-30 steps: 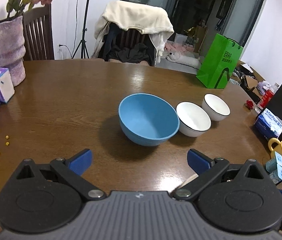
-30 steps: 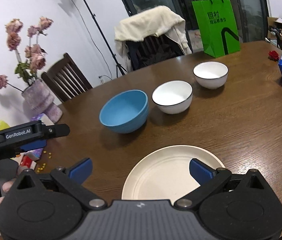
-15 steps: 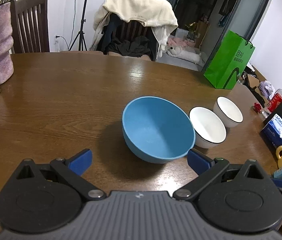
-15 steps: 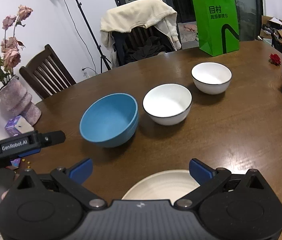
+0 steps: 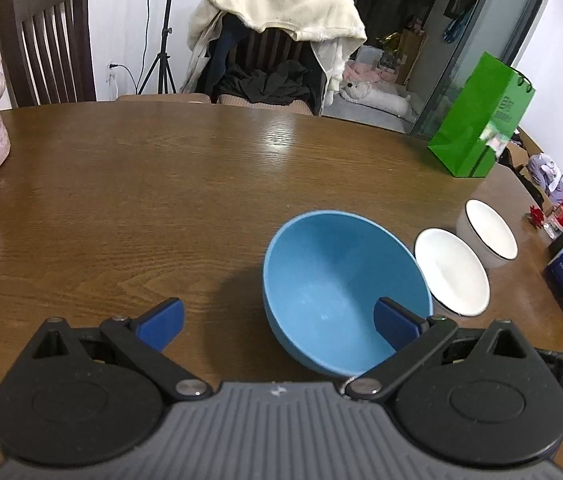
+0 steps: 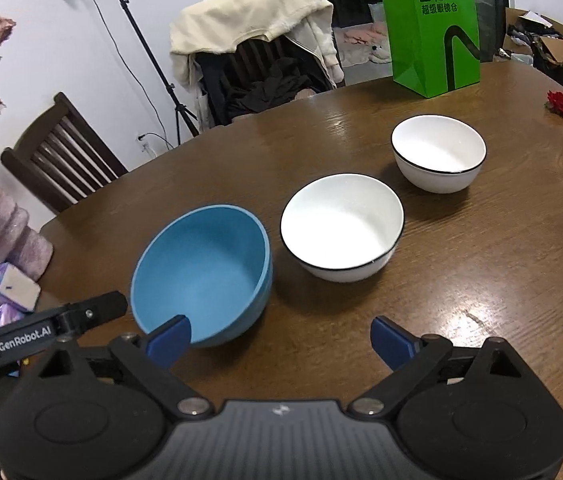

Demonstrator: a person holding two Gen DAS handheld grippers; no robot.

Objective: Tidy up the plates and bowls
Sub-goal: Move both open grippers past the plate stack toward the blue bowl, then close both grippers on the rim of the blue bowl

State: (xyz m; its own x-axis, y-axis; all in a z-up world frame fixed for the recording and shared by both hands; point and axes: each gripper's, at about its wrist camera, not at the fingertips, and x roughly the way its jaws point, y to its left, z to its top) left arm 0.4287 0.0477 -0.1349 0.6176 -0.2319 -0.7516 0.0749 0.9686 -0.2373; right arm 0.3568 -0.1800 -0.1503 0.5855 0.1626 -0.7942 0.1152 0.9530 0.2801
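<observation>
Claws [image 5: 277, 326] wide above blue bowl [image 5: 341, 288]

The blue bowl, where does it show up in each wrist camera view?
Left wrist view: the blue bowl sits lower right of centre, one fingertip overlapping it.
Right wrist view: lower left of centre, above one fingertip.
Shared landmark: the green bag on the table's far side.

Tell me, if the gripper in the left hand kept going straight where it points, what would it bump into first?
Probably the round blue bowl. The left gripper points down at its near left side, one blue finger already over the bowl. Depth is unclear, so it might meet the wooden table beside it.
</observation>
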